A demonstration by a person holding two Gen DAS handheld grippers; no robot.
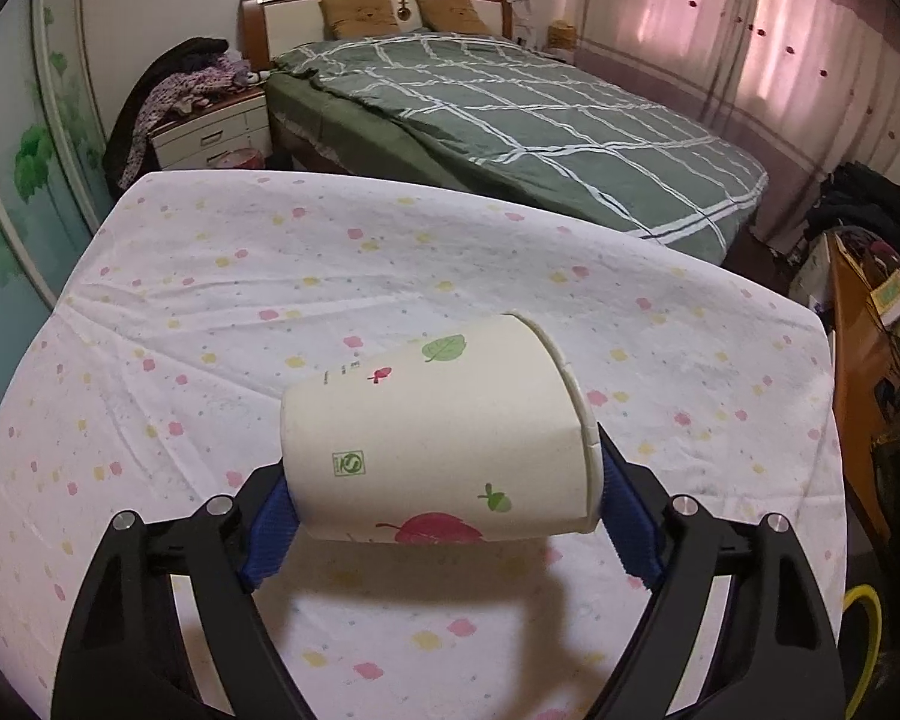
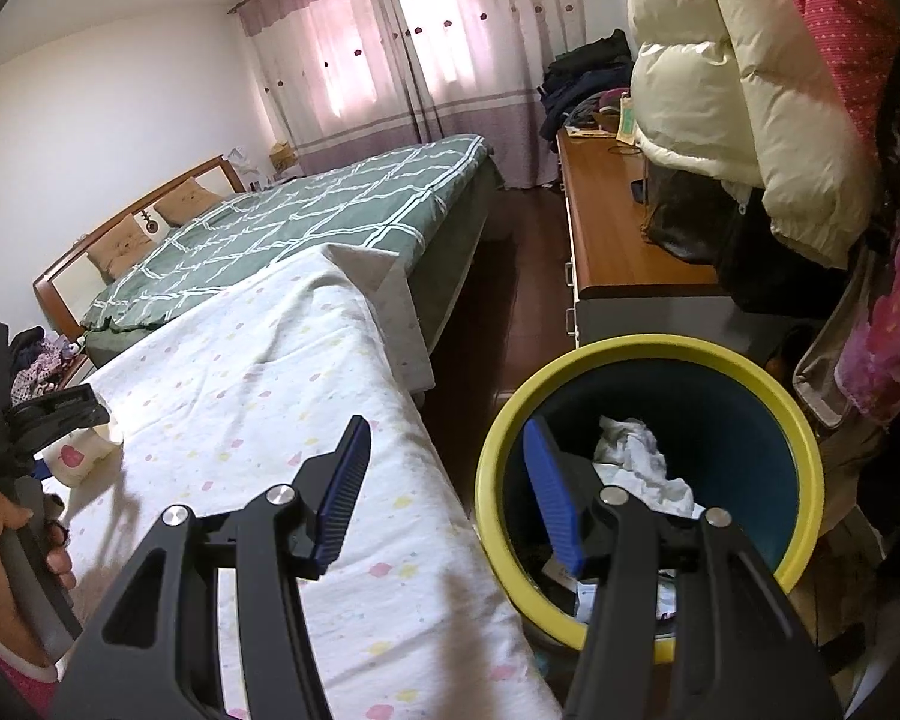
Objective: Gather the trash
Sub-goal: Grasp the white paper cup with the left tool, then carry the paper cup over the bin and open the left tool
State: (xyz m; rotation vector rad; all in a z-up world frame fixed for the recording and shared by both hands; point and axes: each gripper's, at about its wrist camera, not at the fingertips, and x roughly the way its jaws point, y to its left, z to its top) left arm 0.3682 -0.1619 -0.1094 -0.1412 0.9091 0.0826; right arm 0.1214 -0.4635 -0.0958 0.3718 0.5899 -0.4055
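Left wrist view shows a table covered with a white flowered cloth [image 1: 222, 312], and behind it a bed with a green checked quilt [image 1: 510, 120]. On the cloth lies a paper cup [image 1: 444, 438] on its side. Its long axis runs across the picture, the bottom to the left and the rim to the right, so it lies crosswise between the fingers of the left gripper [image 1: 447, 516]. The blue pad of one finger [image 1: 270, 534] is against the bottom of the cup and the other pad is against the rim; I judge that the cup is clamped end to end, though how firmly the pads press I cannot tell.

In the right wrist view, a trash bin [image 2: 804, 438] with a yellow rim and dark blue inside stands on the floor just beside the table edge, and crumpled white paper [image 2: 636, 456] already lies in it. The right gripper [image 2: 456, 492] hangs over the gap between table and bin, its jaws apart and nothing between them. The same view shows the cup [image 2: 81, 450] far to the left, under the left gripper [image 2: 42, 420], with a hand [image 2: 6, 546] on its handle.

The left hand has the cup, so the coming move seems to be carrying it to the right, toward the bin. The right gripper is nearer to the bin but it is empty.
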